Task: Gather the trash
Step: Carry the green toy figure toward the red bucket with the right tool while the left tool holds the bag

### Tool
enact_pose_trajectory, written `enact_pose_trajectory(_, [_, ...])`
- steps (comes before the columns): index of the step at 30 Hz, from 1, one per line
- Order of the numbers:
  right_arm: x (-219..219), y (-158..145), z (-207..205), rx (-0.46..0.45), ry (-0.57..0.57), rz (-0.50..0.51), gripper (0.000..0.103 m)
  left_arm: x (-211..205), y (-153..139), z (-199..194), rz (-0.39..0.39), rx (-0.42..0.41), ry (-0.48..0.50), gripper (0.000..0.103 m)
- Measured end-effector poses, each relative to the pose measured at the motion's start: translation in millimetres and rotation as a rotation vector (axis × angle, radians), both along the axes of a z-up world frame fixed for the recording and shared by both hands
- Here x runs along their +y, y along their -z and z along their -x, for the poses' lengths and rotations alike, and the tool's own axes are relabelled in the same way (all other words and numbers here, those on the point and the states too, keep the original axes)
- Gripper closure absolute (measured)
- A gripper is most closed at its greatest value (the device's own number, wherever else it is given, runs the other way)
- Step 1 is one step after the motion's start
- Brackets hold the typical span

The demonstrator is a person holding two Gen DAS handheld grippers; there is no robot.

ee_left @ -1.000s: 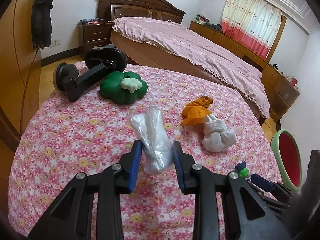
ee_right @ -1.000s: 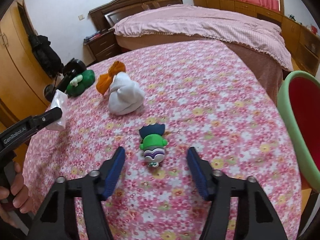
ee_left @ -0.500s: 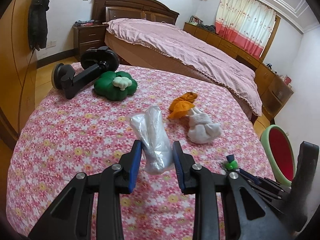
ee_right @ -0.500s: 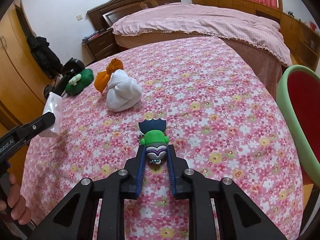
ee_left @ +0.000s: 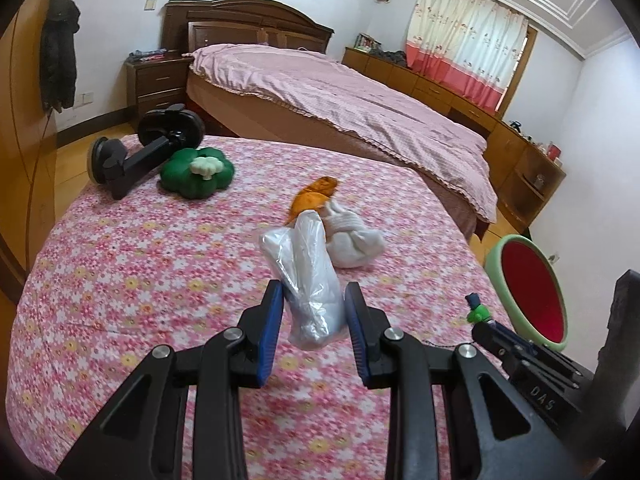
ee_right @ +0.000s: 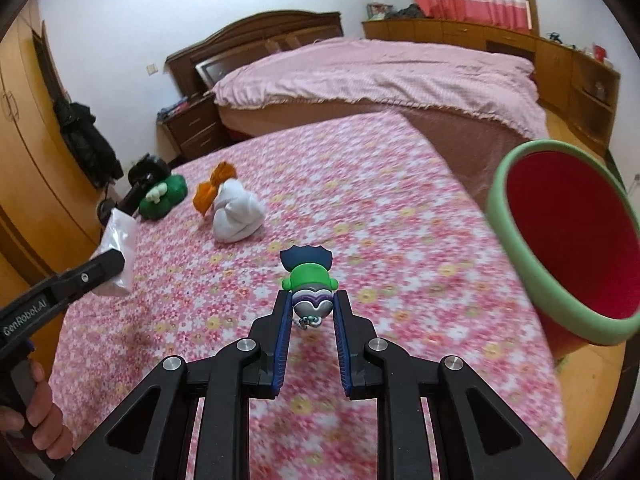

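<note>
My left gripper (ee_left: 314, 304) is shut on a crumpled clear plastic bag (ee_left: 306, 276) and holds it above the flowered table (ee_left: 140, 264). The bag also shows in the right wrist view (ee_right: 116, 252). My right gripper (ee_right: 312, 312) is shut on a small green and purple toy figure (ee_right: 310, 286), lifted off the table; it shows in the left wrist view (ee_left: 478, 312) too. A red bin with a green rim (ee_right: 560, 240) stands beside the table's right edge, also in the left wrist view (ee_left: 532, 292).
On the table lie a white cloth bundle (ee_left: 354, 240), an orange scrap (ee_left: 314, 196), a green flower-shaped cushion (ee_left: 198, 172) and a black suction mount (ee_left: 140, 152). A bed (ee_left: 340, 96) stands behind the table. A wooden wardrobe (ee_right: 36, 168) is at the left.
My right gripper closed on the toy figure and lifted it toward the bin. My left gripper has risen and moved right with the bag in it.
</note>
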State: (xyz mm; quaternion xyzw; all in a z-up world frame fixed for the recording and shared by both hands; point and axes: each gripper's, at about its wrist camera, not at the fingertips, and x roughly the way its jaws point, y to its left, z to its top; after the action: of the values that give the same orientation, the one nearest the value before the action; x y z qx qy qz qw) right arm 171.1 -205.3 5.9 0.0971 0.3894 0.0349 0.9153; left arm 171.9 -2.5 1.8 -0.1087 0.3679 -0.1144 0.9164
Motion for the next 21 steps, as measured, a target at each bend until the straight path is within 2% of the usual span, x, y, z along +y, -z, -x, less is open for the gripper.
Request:
enact_pose_trajectory(10, [-46.5, -24.1, 35.1, -0.060, 0.122, 0.011, 0.082, -37.3, -11.4, 18.0, -0.003, -0.019, 0.096, 0.071])
enact_pose_trajectory(21, [-102.2, -24.4, 56.0, -0.085, 0.235, -0.046, 0.082, -86.2, -19.6, 24.4, -0.017, -0.019, 0.210, 0.071])
